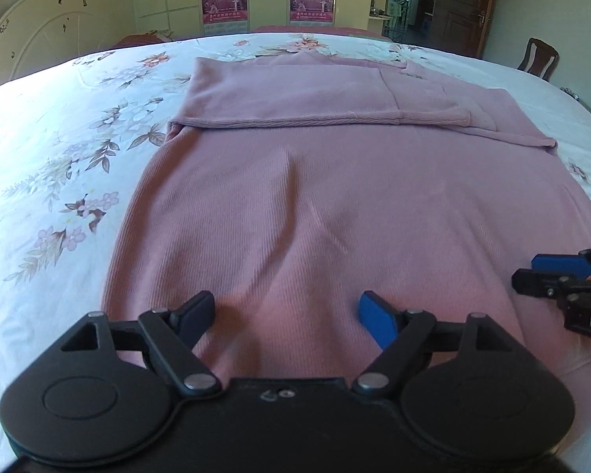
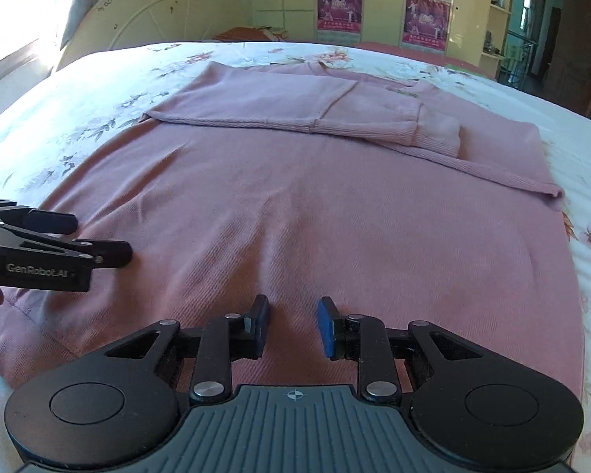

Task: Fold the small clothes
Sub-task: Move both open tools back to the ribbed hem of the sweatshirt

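at the left view's right edge only, a chair (image 1: 539, 57) shows.

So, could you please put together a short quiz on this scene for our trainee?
1. True or false: a sleeve of the pink sweater is folded across its body.
2. Which tool has the wider gap: left tool or right tool?
3. What does the sweater lie on?
A. a wooden table
B. a floral bedsheet
C. a chair

Key: 1 true; 2 left, and neither grips any cloth; 3 B.
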### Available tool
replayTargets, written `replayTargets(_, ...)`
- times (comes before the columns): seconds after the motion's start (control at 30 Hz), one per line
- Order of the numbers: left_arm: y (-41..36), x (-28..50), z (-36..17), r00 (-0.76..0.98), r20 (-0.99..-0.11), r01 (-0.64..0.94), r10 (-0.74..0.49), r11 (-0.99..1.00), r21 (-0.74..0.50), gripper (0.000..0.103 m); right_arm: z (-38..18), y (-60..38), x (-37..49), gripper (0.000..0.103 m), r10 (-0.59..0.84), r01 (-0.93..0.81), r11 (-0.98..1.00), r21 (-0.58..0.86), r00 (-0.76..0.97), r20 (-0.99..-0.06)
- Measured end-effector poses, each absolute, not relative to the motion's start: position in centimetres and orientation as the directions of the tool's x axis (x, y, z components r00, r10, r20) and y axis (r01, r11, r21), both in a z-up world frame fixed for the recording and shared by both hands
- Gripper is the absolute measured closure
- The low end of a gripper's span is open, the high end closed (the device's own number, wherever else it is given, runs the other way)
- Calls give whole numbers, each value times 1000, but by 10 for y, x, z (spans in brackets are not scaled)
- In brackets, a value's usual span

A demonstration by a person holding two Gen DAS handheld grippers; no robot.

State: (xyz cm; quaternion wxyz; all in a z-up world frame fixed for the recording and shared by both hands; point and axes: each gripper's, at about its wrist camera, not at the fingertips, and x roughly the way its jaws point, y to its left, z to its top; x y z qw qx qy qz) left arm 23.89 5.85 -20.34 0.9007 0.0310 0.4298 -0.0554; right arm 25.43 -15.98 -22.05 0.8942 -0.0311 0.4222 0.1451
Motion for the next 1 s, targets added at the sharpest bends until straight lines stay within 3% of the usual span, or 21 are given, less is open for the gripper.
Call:
replayTargets(0.3,72,220,-201,632,-771,135,-80,991,8,24,-218,-161,221,77,115,-205,979,-17,616,-780)
replayTargets(0.53,67,196,-190,648,-755,158,-100,987,5,24,-200,-141,198,77,190,-242,970,39,646,-739)
replayTargets(0.77,71,184,-201,639,-764,161,-91,987,16,23,-215,-141,185,77,115,-210,977,-26,630,-768)
replayTargets(0.83,72,181,-200,639,-764,167,-89,986,25,22,-214,-147,181,68,92,-191,981,-41,636,-766)
replayTargets(0.87,73,180,-200,640,-763,168,-87,985,29,22,-214,-150,179,49,66,-172,983,-60,645,-761)
replayTargets(0.9,73,178,-200,641,-763,169,-87,985,30,22,-213,-153,176,38,49,-160,984,-74,652,-756)
replayTargets(1.0,76,175,-198,641,-762,169,-87,985,30,22,-213,-166,169,38,62,-137,990,-36,646,-761)
